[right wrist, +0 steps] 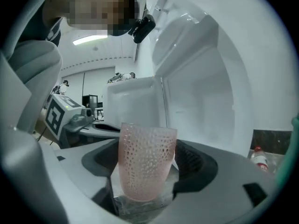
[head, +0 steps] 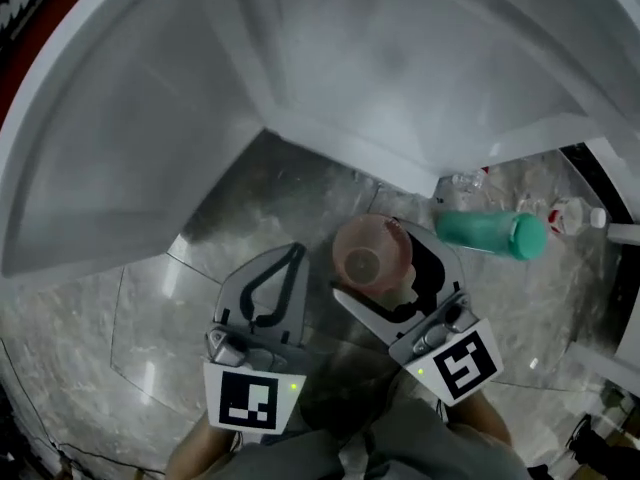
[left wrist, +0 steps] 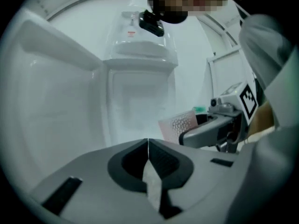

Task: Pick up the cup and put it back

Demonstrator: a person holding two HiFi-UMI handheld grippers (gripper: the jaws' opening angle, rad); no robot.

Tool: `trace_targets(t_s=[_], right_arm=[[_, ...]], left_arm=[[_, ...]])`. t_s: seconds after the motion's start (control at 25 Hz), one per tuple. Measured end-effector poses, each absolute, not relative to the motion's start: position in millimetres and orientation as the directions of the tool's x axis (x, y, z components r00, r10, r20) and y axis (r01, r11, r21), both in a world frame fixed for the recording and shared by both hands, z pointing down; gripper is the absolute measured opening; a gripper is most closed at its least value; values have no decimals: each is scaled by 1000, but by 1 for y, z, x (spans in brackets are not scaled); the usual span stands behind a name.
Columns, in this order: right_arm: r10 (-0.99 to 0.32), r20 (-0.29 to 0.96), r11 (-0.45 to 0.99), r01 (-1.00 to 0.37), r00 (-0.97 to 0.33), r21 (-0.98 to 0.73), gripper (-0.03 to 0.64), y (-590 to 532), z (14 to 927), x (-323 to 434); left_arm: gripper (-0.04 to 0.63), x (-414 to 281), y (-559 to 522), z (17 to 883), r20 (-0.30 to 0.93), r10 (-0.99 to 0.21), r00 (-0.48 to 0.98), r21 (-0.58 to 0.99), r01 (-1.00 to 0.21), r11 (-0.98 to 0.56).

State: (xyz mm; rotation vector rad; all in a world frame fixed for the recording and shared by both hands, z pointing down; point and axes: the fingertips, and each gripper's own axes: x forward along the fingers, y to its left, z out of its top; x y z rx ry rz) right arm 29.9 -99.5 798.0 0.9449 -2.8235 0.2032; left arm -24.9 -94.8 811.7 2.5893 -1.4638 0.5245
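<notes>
A pink, dimpled translucent cup stands upright between the jaws of my right gripper, low over the grey marble surface. In the right gripper view the cup fills the gap of the right gripper, both pads against its sides. Whether its base touches the marble I cannot tell. My left gripper lies just left of it, jaws together and empty. In the left gripper view the left gripper shows its tips meeting, with the cup to the right.
A large white angular housing rises right behind the cup and spreads to the left. A green bottle lies on its side to the right, with a small red-capped bottle beyond it. A person's sleeves show at the bottom.
</notes>
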Motion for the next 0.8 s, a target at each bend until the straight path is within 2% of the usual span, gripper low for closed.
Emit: trace_targets(t_s=[0.08,0.28,0.52,0.68,0.8], right_arm=[[-614,207,768,-637,-762,-66,376,-105,805,35],[-695,193,705,-709,-693,-6,376,-137,811,44],[-769,164,634,-770,-617,77,376,-193,812,39],[-835,173,548,-817,-522,182,376,-237,821,34],[-855,165,516,-836,-492,185,376,-264,826,30]], left_arm=[[12,-20,-95,812,358,-815,456,-115,-844,-523],[12,-20,-95,818,349,-817,459,-36,-865,-501],[14,-31,-91,819,368,-812,452,-35,-866,-498],[14,-40,-84,821,379,-812,444,-33,-870,-492],[12,-44,-79,822,387,-809,442,-26,-872,-489]])
